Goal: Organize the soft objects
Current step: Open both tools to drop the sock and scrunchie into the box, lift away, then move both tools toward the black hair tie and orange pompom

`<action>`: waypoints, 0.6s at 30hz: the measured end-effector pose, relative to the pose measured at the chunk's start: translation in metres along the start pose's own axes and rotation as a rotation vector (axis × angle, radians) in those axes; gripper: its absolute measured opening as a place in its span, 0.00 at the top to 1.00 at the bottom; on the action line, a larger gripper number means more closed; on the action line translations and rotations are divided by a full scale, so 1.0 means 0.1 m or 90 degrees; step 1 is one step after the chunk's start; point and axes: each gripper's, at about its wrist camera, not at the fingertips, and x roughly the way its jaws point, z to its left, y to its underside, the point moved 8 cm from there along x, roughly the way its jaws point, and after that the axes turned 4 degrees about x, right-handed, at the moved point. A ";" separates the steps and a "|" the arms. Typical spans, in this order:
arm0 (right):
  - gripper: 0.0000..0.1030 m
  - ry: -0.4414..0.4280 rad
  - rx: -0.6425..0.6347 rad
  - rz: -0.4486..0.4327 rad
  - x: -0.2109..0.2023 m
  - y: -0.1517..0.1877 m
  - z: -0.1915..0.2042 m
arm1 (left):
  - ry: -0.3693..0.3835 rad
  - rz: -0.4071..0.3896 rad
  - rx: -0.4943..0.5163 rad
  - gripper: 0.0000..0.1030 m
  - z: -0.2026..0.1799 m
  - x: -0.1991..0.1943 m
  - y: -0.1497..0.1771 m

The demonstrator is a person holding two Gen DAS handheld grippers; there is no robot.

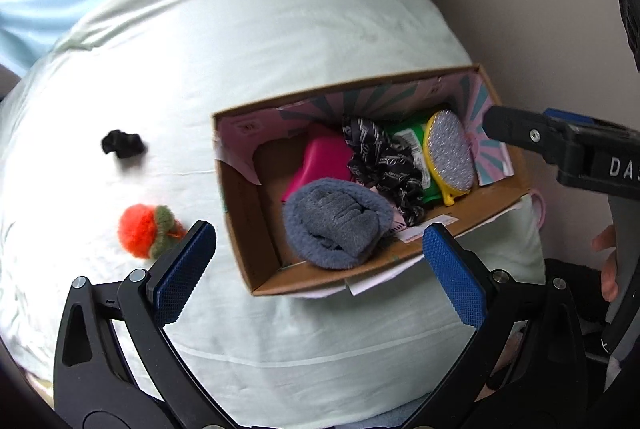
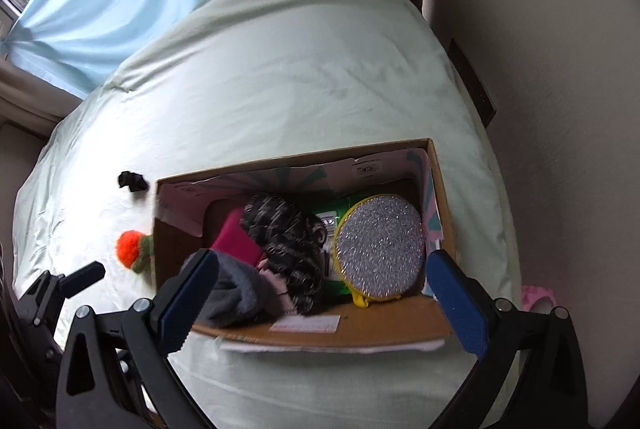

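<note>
Both grippers over a cardboard box (image 1: pixel 240 229) on a pale bed (image 1: pixel 260 29). Left gripper (image 1: pixel 320 269) and right gripper (image 2: pixel 322 293) stand with jaws wide apart and empty. In the box lie a grey sock (image 1: pixel 338 223), a black scrunchie (image 1: pixel 384 157), a pink item (image 1: pixel 324 159), a green pack (image 1: pixel 412 145) and a glittery pad (image 1: pixel 450 153). An orange pom-pom (image 1: pixel 146 231) and a small black piece (image 1: pixel 122 144) lie outside, well apart from the box. Risk: on the soft, yielding bedding, a pinch may catch sheet with the pom-pom, or press it down out of the pads.

Open right gripper (image 2: pixel 320 293) above cardboard box (image 2: pixel 400 329) of soft things
</note>
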 end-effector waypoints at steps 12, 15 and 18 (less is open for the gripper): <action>0.00 0.042 -0.054 -0.149 -1.27 0.17 0.56 | 0.004 -0.145 -0.061 0.00 0.52 -1.25 0.30; 0.00 0.035 -0.069 -0.186 -1.63 0.31 0.82 | 0.000 -0.189 -0.066 0.00 0.70 -1.61 0.42; 0.00 0.036 -0.079 -0.215 -1.87 0.46 1.06 | -0.003 -0.230 -0.073 0.00 0.91 -1.95 0.56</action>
